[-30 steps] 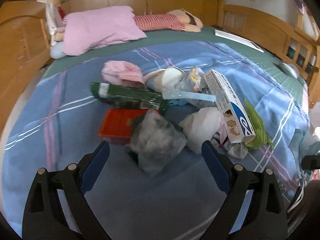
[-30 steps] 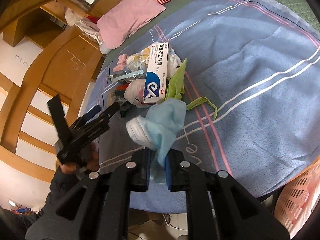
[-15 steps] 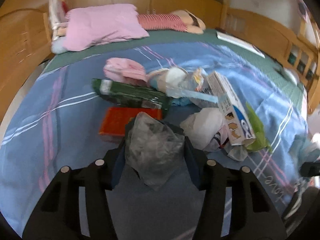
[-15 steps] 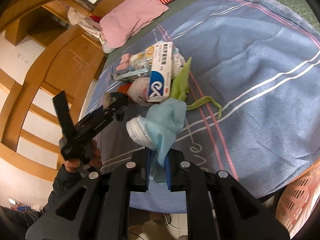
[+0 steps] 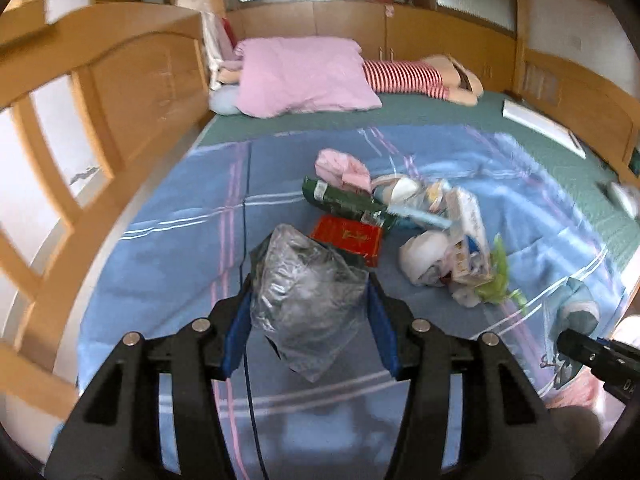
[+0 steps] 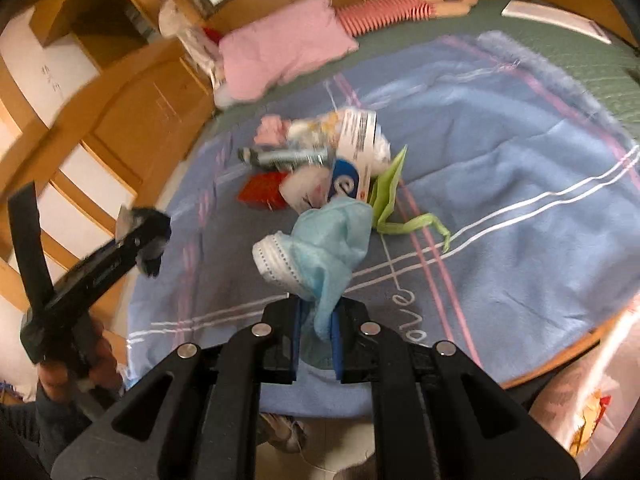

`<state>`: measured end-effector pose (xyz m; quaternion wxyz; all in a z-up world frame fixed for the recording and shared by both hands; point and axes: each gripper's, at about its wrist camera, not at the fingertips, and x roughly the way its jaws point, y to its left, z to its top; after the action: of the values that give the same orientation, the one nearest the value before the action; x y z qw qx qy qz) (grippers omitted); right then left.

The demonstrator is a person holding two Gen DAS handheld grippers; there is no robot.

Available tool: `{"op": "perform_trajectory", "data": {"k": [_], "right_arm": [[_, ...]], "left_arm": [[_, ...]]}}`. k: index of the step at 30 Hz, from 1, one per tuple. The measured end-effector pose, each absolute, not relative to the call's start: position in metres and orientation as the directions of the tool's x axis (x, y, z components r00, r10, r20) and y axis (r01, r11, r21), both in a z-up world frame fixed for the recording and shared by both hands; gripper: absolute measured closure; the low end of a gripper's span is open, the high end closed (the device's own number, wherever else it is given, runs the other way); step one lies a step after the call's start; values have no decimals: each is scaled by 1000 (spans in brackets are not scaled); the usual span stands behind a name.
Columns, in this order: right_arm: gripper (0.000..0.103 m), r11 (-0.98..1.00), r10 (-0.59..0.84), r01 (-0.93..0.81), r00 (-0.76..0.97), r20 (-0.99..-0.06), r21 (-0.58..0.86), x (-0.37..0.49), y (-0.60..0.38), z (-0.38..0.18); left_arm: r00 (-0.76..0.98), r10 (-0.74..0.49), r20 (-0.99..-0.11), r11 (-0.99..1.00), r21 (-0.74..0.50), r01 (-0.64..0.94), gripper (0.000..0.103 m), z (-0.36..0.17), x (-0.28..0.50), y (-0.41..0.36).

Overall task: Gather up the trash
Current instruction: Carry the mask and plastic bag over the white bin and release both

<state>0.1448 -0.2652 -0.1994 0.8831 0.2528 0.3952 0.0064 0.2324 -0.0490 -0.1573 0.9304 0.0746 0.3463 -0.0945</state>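
The left tool (image 5: 308, 324) has just closed on the crumpled clear plastic bag (image 5: 304, 296) and lifted it off the blue blanket (image 5: 168, 248) — one piece collected. The right tool (image 6: 316, 332) stays clamped on a blue face mask (image 6: 320, 240); the remaining litter pile (image 5: 404, 220) lies mid-bed.

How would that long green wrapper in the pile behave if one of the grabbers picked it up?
The green wrapper is probably light and floppy: it looks like thin glossy film lying flat on the blanket. It may be slippery, given that sheen. Gripped at one end, it would likely droop, and the pink cloth overlapping it might shift.
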Motion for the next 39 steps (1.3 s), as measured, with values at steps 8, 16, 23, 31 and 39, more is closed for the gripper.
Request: {"op": "perform_trajectory", "data": {"k": [8,16,23,31,39], "right_arm": [[90,897,70,217,792,-606,386,81,-271,-132],[90,917,-1,217,840,-542,334,22,-267,-95],[90,918,-66,253,858,-509,307,-11,-260,-82],[89,913,-129,294,865,-485,282,-41,-270,-74],[89,870,-225,402,837,-498,284,-79,-304,-84]], "left_arm": [[812,-64,-580,991,60,121,48,-98,156,-51],[826,-18,-564,996,62,64,48,-75,103,-50],[837,-32,-546,996,49,70,48,-68,77,-47],[847,-34,-530,997,43,67,47,-63,57,-43],[855,-37,-517,996,49,73,47,-60,42,-46]]}}
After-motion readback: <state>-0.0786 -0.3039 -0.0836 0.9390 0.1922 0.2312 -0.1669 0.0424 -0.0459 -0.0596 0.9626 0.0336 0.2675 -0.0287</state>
